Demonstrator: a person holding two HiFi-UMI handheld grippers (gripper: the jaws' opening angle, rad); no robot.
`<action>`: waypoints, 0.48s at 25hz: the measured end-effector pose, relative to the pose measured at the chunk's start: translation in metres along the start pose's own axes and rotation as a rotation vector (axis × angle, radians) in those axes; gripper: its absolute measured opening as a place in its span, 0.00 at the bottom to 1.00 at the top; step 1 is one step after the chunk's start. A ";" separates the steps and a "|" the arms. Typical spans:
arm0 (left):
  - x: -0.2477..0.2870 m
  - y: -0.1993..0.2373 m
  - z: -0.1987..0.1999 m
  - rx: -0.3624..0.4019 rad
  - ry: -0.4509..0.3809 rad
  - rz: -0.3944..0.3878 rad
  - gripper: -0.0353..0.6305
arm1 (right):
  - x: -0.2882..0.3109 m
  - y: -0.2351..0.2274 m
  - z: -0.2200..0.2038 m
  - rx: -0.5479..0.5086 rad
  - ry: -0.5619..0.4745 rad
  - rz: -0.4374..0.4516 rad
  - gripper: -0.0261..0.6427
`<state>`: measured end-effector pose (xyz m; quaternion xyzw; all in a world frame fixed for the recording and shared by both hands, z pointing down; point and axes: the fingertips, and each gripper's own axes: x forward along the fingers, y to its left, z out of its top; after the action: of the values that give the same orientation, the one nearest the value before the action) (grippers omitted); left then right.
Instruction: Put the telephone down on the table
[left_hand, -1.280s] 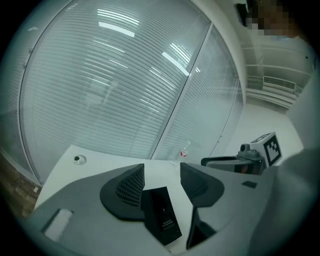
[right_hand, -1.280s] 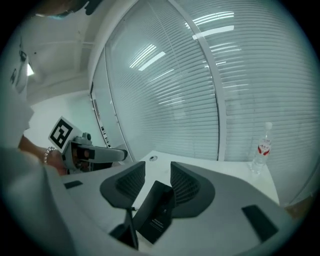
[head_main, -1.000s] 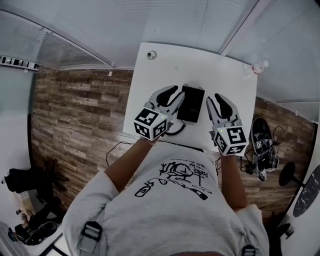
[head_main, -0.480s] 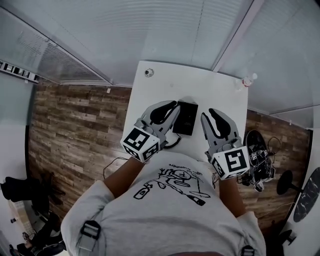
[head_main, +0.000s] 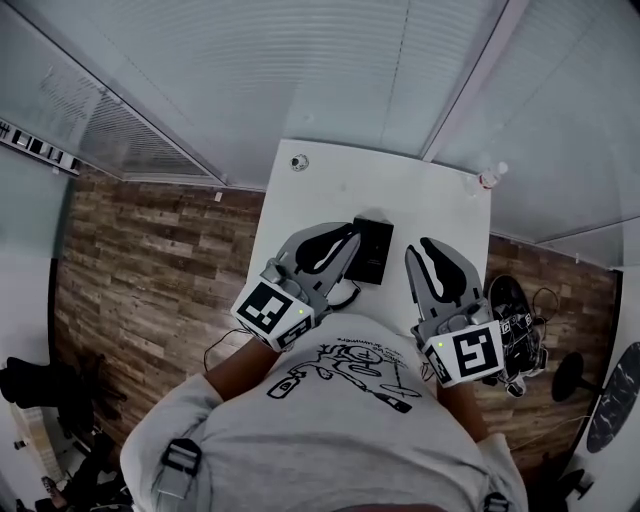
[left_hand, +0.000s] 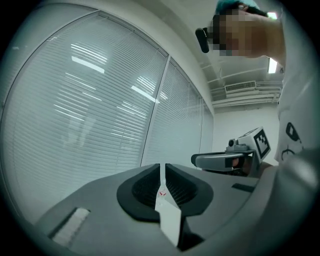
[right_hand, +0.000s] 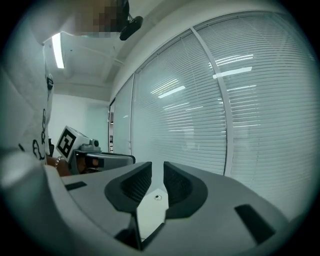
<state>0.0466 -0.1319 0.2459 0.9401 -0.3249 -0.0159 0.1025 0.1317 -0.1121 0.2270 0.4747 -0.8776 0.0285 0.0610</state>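
Phone (head_main: 372, 250) lies flat on the table (head_main: 330, 190), with a cord (head_main: 346, 292) curling off its near left corner. My left gripper (head_main: 350, 233) sits just left of the phone, tip overlapping its edge from the head view, jaws together on nothing. My right gripper (head_main: 428, 244) is just right of the phone, jaws drawn to a slit, empty. Beyond the phone: a small round thing (head_main: 298, 161) far left, a bottle (head_main: 487, 178) far right. Blinds (left_hand: 100, 100) ahead of both grippers
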 end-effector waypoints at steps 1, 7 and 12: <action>-0.001 -0.001 0.000 0.004 -0.001 0.000 0.10 | -0.001 0.000 0.000 -0.002 0.001 -0.003 0.14; 0.003 -0.002 -0.007 -0.007 0.015 -0.001 0.10 | -0.005 -0.007 -0.001 -0.004 -0.002 -0.023 0.13; 0.001 0.000 -0.012 -0.022 0.024 0.002 0.10 | -0.004 -0.008 -0.003 -0.001 0.000 -0.026 0.13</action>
<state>0.0490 -0.1302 0.2577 0.9387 -0.3243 -0.0079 0.1168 0.1403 -0.1131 0.2292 0.4863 -0.8712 0.0275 0.0617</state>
